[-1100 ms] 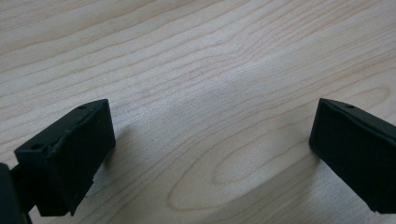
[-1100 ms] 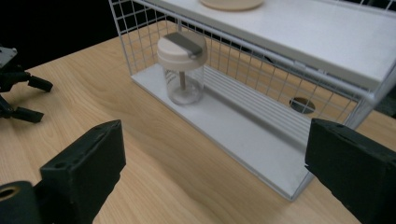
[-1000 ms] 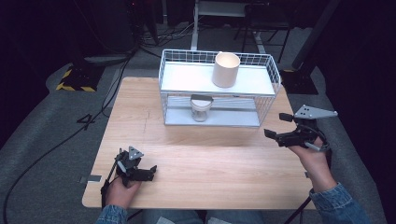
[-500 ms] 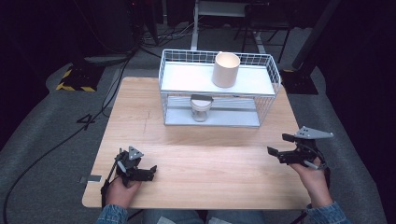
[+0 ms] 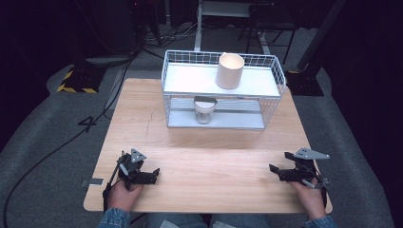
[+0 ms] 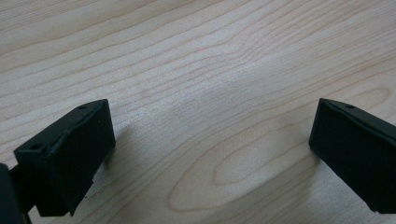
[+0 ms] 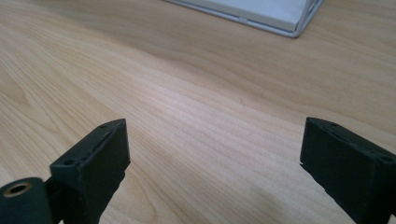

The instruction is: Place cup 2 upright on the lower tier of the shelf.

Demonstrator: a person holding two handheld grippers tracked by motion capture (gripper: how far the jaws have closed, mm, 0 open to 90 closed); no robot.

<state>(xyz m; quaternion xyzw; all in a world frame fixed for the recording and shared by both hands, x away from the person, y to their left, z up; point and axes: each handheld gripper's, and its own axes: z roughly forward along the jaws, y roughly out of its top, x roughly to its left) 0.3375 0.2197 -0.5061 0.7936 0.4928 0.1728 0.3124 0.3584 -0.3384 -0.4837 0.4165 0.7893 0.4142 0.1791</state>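
Two hand-held grippers lie low at the near edge of the wooden surface [image 5: 204, 161]. In the high view the left hand-held gripper [image 5: 153, 175] sits at the lower left of the frame and the right hand-held gripper [image 5: 273, 169] at the lower right, each in a hand, well apart from each other.

The high view also gives what the close views miss: a white wire rack [image 5: 223, 92] stands at the far middle of the surface. On its upper shelf a cream cup [image 5: 230, 70] stands upright, in the upper middle of the frame. On the lower shelf a small jar [image 5: 203, 110] stands below it, slightly to the left. Both are far from the two hand-held grippers.

The left gripper view shows its jaws spread wide, one at the lower left and one at the right edge, with bare wood between them. The right gripper view shows the same: jaws spread, nothing between them, though they have just been closing a little. At the top of this view a corner of the rack [image 7: 280, 14] appears.
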